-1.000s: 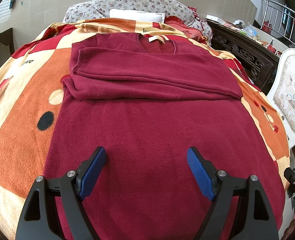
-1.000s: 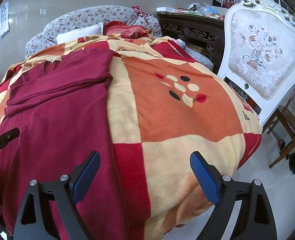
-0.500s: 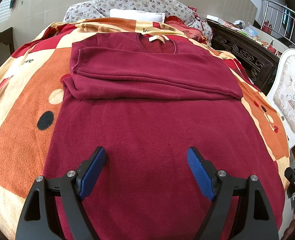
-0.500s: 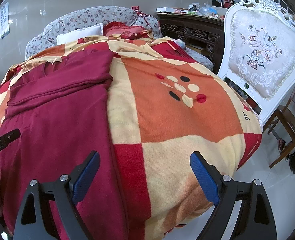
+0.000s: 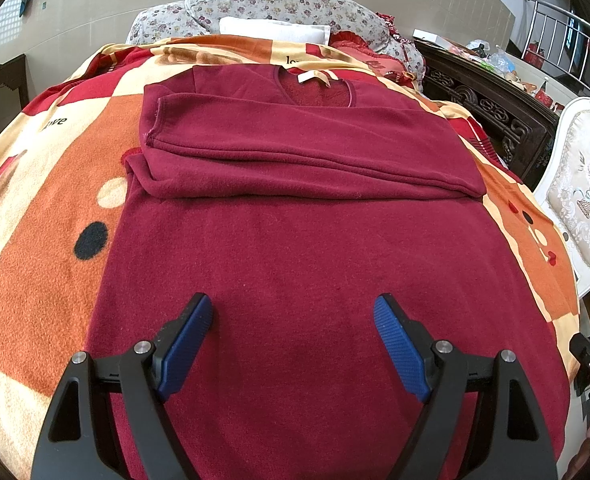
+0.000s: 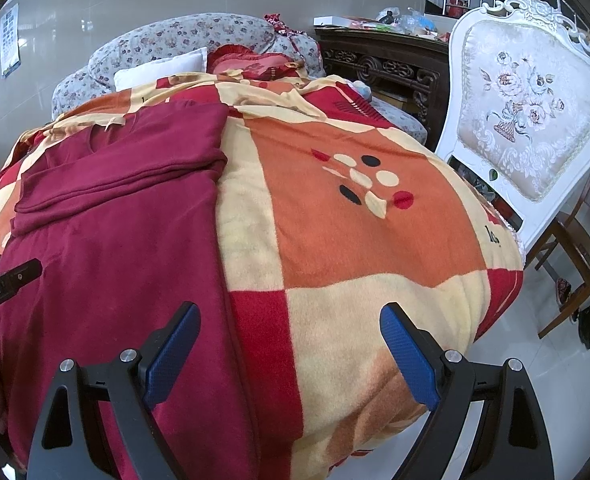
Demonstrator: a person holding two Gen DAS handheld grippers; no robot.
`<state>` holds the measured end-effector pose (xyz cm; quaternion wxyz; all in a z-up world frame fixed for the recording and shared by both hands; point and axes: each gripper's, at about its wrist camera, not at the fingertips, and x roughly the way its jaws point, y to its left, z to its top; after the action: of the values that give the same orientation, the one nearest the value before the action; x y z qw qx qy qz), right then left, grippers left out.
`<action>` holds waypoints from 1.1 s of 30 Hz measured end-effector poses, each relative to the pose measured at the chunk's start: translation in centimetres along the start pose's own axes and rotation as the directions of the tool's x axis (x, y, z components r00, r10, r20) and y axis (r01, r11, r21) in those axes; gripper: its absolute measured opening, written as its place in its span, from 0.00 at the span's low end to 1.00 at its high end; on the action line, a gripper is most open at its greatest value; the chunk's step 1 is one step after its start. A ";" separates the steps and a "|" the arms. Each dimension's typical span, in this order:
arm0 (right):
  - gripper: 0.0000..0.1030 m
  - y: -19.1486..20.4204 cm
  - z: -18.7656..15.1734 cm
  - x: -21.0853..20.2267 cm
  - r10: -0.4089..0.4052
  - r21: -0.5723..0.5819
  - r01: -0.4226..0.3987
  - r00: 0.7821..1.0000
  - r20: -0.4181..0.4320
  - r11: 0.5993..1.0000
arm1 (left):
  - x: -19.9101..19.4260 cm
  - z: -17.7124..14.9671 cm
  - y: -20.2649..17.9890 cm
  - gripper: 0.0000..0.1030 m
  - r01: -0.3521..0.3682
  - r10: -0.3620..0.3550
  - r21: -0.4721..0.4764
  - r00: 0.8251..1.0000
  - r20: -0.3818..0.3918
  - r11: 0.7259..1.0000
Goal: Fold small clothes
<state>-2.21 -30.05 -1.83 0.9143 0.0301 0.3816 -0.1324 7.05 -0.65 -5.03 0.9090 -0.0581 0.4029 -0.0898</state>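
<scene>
The dark red fleece sweatshirt [image 5: 295, 264] is lying flat on the checked fleece blanket [image 5: 43, 240], filling the middle of the left wrist view, collar toward the top of the frame, with both sleeves [image 5: 303, 160] already folded across the chest in a band. It's looking like soft, thick, floppy fabric, light enough to lift but likely to sag and drag, and fuzzy-on-fuzzy means it's probably clinging to the blanket a bit rather than sliding.

The left gripper [image 5: 293, 344] is hovering over the lower body of the sweatshirt with jaws spread wide, nothing in them. The right gripper [image 6: 291, 352] is sitting at the bottom of its own view, also gaping wide and empty, straddling the sweatshirt's right side edge [image 6: 223, 280] and bare blanket.

I'd be grabbing the bottom hem at its two corners, one each, pinching both layers so it's folding up evenly toward the collar. The hem itself is hiding below the frame, so I can't tell exactly where it is.

Room-wise, bare blanket is showing on both sides. Farther right the bed is dropping off to the floor, with the white upholstered chair [image 6: 531, 120] standing close by.
</scene>
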 end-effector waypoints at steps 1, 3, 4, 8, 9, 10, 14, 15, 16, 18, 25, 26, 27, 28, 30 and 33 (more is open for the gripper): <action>0.91 0.1 0.0 0.0 -0.001 0.000 0.001 1.000 -0.001 1.000 | 0.0 0.0 0.0 0.80 0.001 -0.001 0.000 1.000 0.000 1.000; 0.91 0.0 0.0 0.1 -0.004 -0.002 0.004 1.000 0.000 1.000 | 0.0 0.0 0.0 0.80 0.001 -0.001 -0.001 1.000 0.000 1.000; 0.91 0.1 0.0 0.1 -0.007 -0.003 0.007 1.000 0.000 1.000 | 0.0 0.0 0.0 0.80 0.001 -0.001 -0.001 1.000 0.000 1.000; 0.91 -0.1 -0.1 0.1 -0.018 -0.008 0.018 1.000 0.007 1.000 | 0.0 0.0 0.0 0.80 0.001 -0.001 -0.001 1.000 0.000 1.000; 0.91 0.0 -0.1 0.2 -0.027 -0.013 0.027 1.000 0.011 1.000 | 0.0 0.0 0.0 0.80 0.001 -0.001 -0.001 1.000 0.000 1.000; 0.91 0.0 -0.2 0.2 -0.035 -0.016 0.036 0.999 0.015 0.999 | 0.0 0.0 0.1 0.80 0.001 -0.001 -0.002 1.000 0.000 1.000; 0.91 0.0 -0.3 0.2 -0.074 -0.031 0.074 0.997 0.028 0.997 | 0.0 0.0 0.1 0.80 0.001 -0.001 -0.002 1.000 0.001 1.000; 0.91 -0.1 -0.3 0.2 -0.083 -0.034 0.084 0.996 0.032 0.996 | 0.0 0.0 0.1 0.80 0.001 -0.001 -0.003 1.000 0.001 1.000; 0.91 -0.1 -0.3 0.2 -0.093 -0.038 0.094 0.995 0.034 0.995 | 0.0 0.0 0.0 0.80 0.001 -0.001 -0.002 1.000 0.000 1.000; 0.91 -0.3 -0.4 0.3 -0.095 -0.035 0.096 0.995 0.033 0.995 | 0.0 0.0 0.0 0.80 0.001 -0.001 -0.002 1.000 0.000 1.000; 0.91 -0.4 -0.5 0.3 -0.087 -0.036 0.088 0.996 0.025 0.995 | 0.0 0.0 0.1 0.80 0.001 -0.001 -0.002 1.000 0.001 1.000; 0.91 -0.3 -0.5 0.3 -0.084 -0.035 0.085 0.996 0.024 0.996 | 0.0 0.0 0.1 0.80 0.001 -0.001 -0.001 1.000 0.001 1.000; 0.91 -0.3 -0.5 0.3 -0.083 -0.036 0.084 0.996 0.024 0.996 | 0.0 0.0 0.1 0.80 -0.002 0.002 0.000 1.000 0.003 1.000; 0.91 -0.3 -0.6 0.3 -0.082 -0.038 0.083 0.996 0.023 0.996 | 0.0 0.0 0.2 0.80 -0.011 0.011 0.001 1.000 0.006 1.000; 0.91 -0.3 -0.6 0.4 -0.080 -0.037 0.080 0.997 0.021 0.996 | -0.4 0.0 -0.2 0.80 -0.054 0.053 0.013 0.998 0.016 0.998; 0.91 -0.2 -0.7 0.5 -0.069 -0.035 0.069 0.998 0.011 0.997 | -1.5 0.1 -1.4 0.80 -0.125 0.124 0.021 0.992 0.020 0.992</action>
<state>-2.38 -30.29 -2.66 0.9113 0.0002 0.3804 -0.1575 6.02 -1.71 -3.62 0.9171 -0.0237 0.3963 -0.0368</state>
